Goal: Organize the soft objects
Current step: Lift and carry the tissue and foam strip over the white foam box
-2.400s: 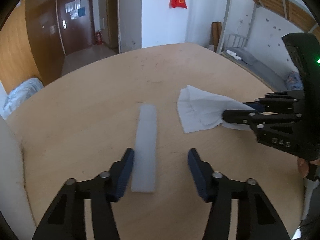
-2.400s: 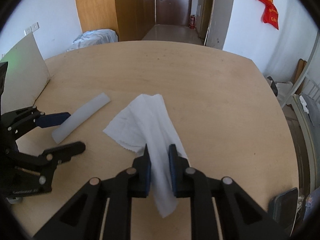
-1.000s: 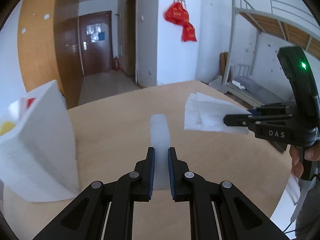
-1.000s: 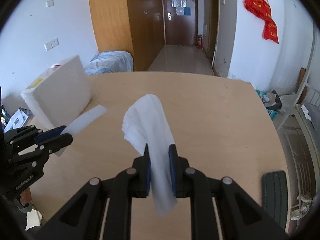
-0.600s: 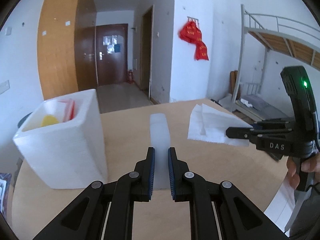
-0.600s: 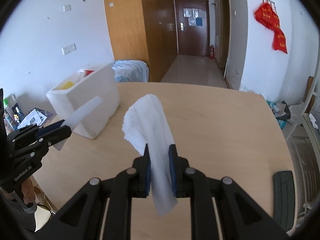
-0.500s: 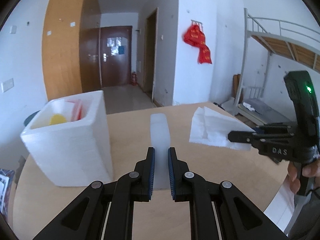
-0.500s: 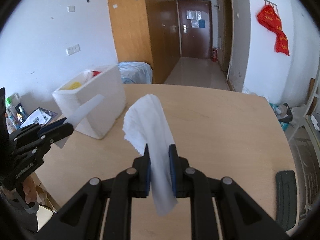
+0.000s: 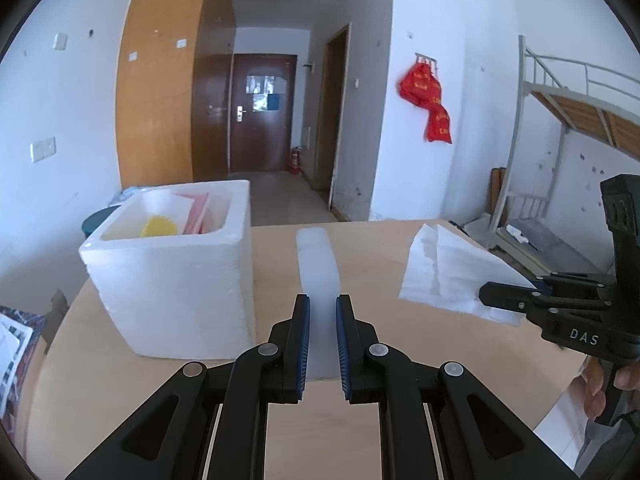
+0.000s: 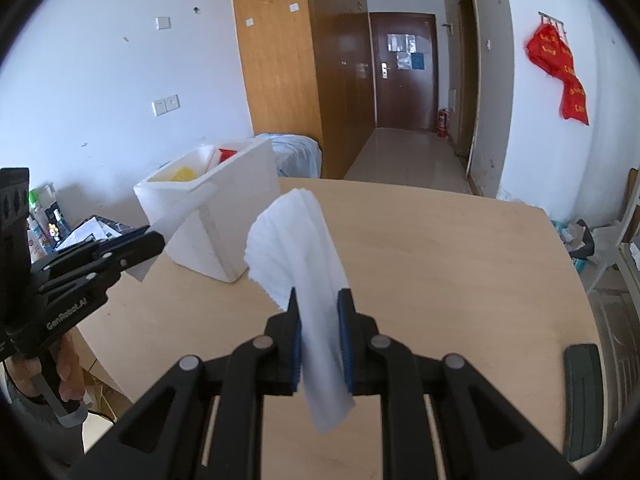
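My left gripper (image 9: 321,312) is shut on a long translucent white foam strip (image 9: 318,268) and holds it level above the wooden table (image 9: 360,432). My right gripper (image 10: 319,308) is shut on a white tissue (image 10: 298,240) that droops past the fingers. In the left wrist view the right gripper (image 9: 508,298) and the tissue (image 9: 444,276) are at the right. In the right wrist view the left gripper (image 10: 152,244) is at the left, in front of the white foam box (image 10: 224,216). The box (image 9: 176,276) holds yellow and red items.
A dark flat object (image 10: 582,396) lies at the table's right edge (image 10: 560,248). A bunk bed (image 9: 560,128) stands to the right. Clutter (image 10: 60,232) sits on the floor beyond the table's left edge.
Both grippers have risen and tilted up with their loads. The foam box has come further into view and now sits closer, left of the strip.
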Motion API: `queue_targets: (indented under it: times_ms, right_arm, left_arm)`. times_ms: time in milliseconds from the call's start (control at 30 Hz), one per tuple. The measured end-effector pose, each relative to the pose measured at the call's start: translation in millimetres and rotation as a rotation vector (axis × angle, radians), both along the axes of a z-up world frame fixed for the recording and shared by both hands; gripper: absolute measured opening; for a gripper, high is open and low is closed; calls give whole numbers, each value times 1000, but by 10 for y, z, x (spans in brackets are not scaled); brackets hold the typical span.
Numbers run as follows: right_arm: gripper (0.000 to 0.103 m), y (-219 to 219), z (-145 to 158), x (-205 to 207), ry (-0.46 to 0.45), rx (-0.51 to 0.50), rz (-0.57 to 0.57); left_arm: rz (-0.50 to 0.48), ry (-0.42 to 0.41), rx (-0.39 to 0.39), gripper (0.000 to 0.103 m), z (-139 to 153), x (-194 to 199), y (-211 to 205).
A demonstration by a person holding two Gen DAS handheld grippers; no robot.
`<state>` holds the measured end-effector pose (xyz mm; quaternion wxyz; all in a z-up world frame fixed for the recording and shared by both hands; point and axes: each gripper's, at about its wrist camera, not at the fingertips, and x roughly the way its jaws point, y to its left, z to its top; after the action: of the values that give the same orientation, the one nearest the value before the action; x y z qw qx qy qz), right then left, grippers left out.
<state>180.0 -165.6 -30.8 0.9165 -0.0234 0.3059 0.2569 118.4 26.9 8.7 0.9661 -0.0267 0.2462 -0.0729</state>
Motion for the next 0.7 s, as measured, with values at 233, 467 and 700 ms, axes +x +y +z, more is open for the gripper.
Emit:
queue_targets:
  times_ms: [233,467,700]
  right_arm:
    - [19,228,144,-1,-32,11,64]
    - [19,567,277,-3,-61,28,157]
    - [19,857,390,170,-77,14,204]
  left_arm:
    - [70,-33,-9,14,125,-87,153]
    - [178,-54,-18,14,261,-167,469]
    - [225,-67,-35,14,303,-153,661]
